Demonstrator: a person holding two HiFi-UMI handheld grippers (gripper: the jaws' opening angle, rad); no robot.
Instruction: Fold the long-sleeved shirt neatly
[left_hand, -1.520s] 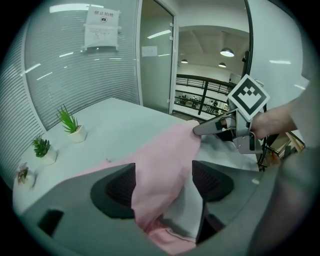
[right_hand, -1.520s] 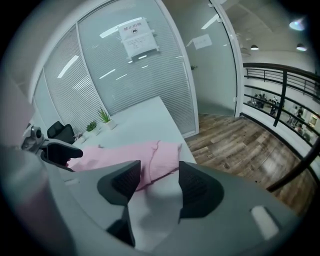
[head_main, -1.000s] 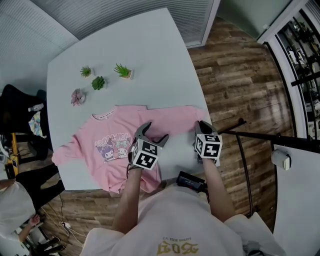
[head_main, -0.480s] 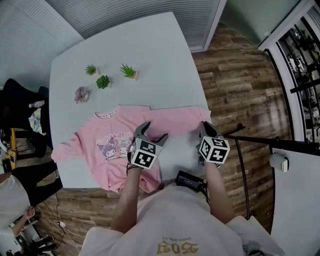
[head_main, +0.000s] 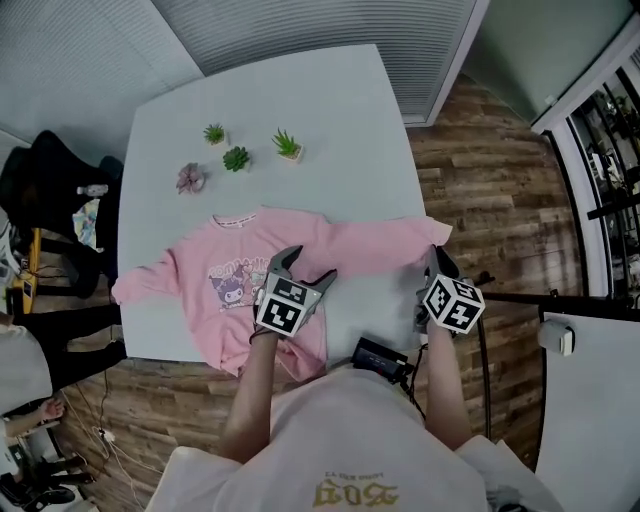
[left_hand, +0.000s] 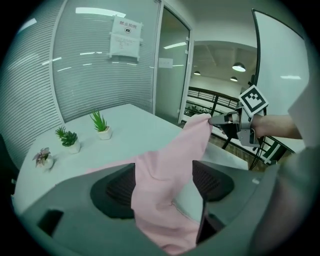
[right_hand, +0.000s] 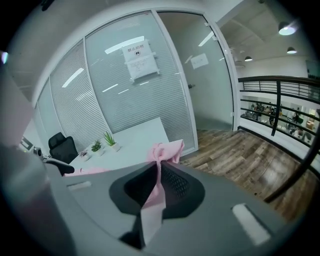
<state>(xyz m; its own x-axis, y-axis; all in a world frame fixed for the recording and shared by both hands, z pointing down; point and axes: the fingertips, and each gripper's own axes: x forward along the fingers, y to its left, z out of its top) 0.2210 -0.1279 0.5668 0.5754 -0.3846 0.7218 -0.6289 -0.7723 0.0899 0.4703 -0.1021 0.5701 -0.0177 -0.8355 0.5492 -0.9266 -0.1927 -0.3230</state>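
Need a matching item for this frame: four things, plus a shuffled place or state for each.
Things:
1 left tool
2 right tool
3 green plants
4 black chair

Places or states:
A off the table, at the head view's left
B shut on the sleeve end
C on the table, beyond the shirt
D shut on the shirt beside its print

Pairs: 1-D, 2-B, 3-C, 4-A
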